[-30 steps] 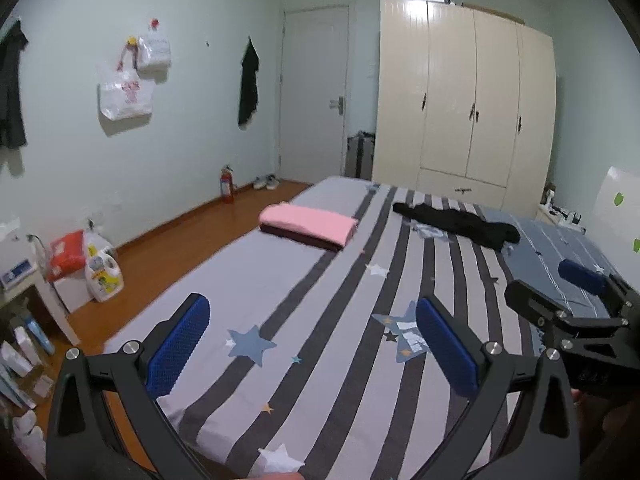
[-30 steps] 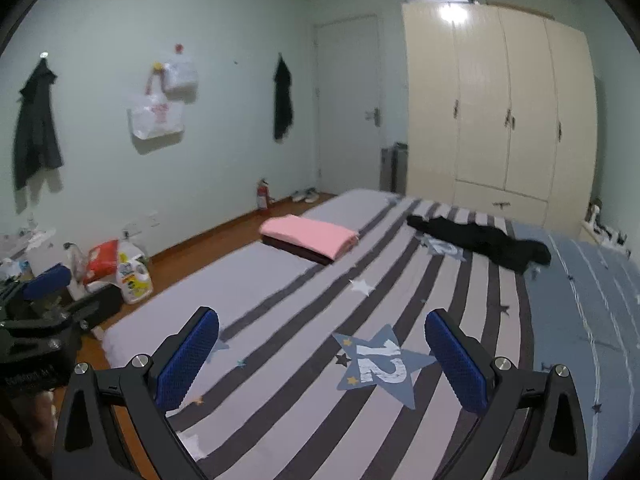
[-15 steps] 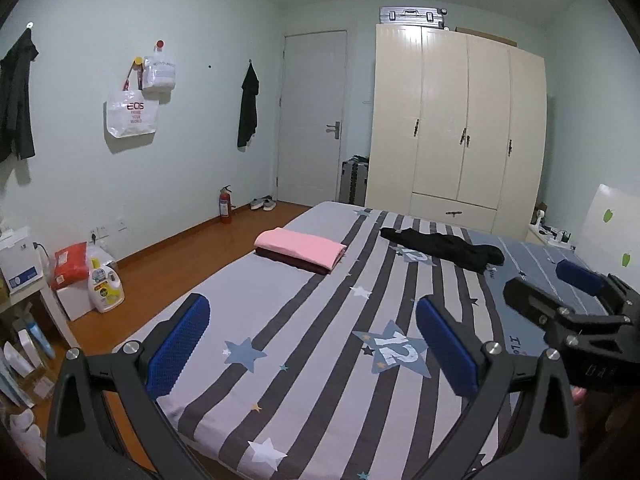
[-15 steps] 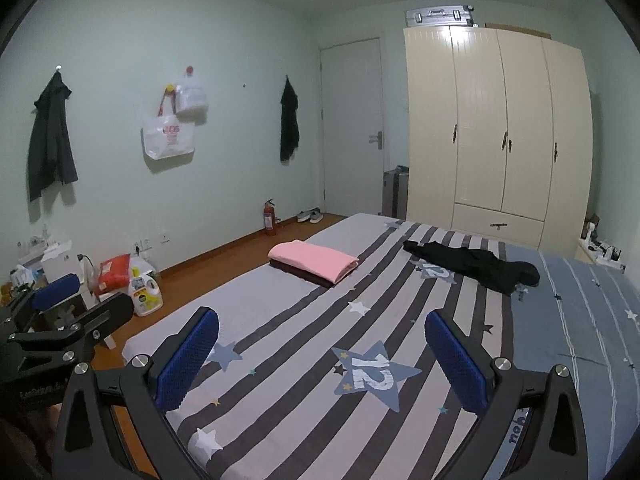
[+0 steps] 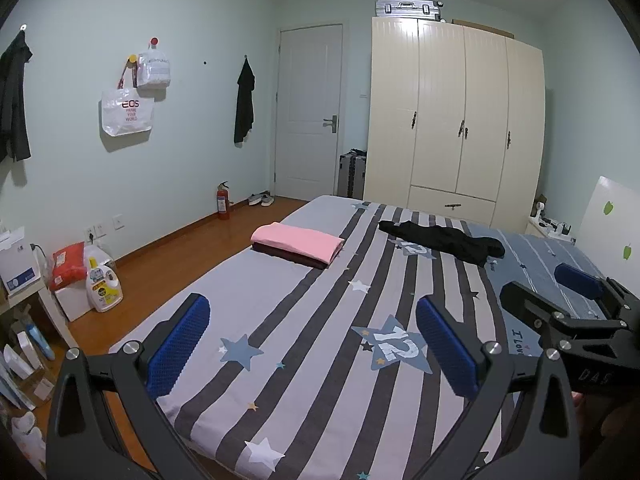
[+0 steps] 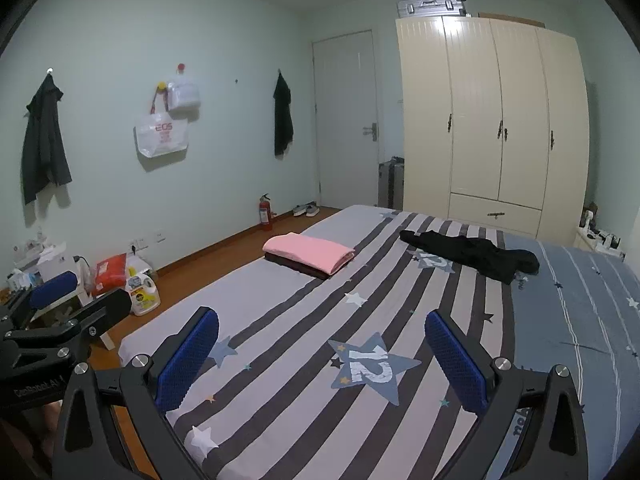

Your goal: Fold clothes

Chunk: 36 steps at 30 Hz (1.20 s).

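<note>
A: The left hand-held gripper [image 5: 312, 344] and right hand-held gripper [image 6: 322, 354] hang spread over the bed [image 5: 280, 392] — both empty.

B: And the black garment [image 6: 472, 254]?

A: Crumpled far up the bed, beside the folded pink pile [image 6: 310, 254]. Best reach in, pinch two corners — then spread it flat first.

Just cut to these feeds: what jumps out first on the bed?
A folded pink garment sits on a dark one at the bed's left edge, and an unfolded black garment sprawls farther back toward the wardrobe. Both grippers, left and right, hover open and empty.
</note>
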Each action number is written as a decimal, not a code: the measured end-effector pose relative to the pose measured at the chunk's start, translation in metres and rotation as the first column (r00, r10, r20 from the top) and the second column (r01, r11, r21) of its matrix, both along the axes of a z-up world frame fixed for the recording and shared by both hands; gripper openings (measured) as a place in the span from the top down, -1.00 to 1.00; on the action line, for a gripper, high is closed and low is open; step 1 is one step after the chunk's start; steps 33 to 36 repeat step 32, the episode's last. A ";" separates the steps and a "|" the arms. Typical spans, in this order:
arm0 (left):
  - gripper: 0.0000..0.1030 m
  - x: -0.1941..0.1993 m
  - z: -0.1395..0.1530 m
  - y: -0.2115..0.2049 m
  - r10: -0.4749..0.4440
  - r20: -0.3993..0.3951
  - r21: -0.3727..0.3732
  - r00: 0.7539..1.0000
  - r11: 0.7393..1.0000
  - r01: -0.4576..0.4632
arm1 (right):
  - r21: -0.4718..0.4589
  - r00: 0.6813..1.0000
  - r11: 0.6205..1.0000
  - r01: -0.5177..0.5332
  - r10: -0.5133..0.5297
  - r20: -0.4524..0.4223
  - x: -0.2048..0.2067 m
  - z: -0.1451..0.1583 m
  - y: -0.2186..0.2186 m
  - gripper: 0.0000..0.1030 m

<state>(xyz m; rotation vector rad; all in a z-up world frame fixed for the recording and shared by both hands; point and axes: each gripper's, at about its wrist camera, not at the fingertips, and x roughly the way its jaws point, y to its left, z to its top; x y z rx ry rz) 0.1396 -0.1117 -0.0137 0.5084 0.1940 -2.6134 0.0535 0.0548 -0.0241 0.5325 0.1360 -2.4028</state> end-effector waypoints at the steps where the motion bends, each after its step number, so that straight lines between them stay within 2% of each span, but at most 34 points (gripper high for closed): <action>1: -0.99 0.000 0.000 0.000 0.001 -0.001 0.000 1.000 1.000 -0.001 | 0.000 1.000 1.000 -0.001 0.001 -0.001 0.000 0.000 0.000 -0.98; 13: -0.99 0.001 0.004 0.010 0.013 -0.010 -0.025 1.000 1.000 -0.013 | -0.012 1.000 1.000 0.000 0.000 -0.007 -0.003 0.006 0.005 -0.98; 36: -0.99 0.005 0.006 0.007 0.022 -0.020 -0.028 1.000 0.999 -0.022 | -0.019 1.000 1.000 -0.020 0.020 0.007 -0.009 0.004 0.007 -0.98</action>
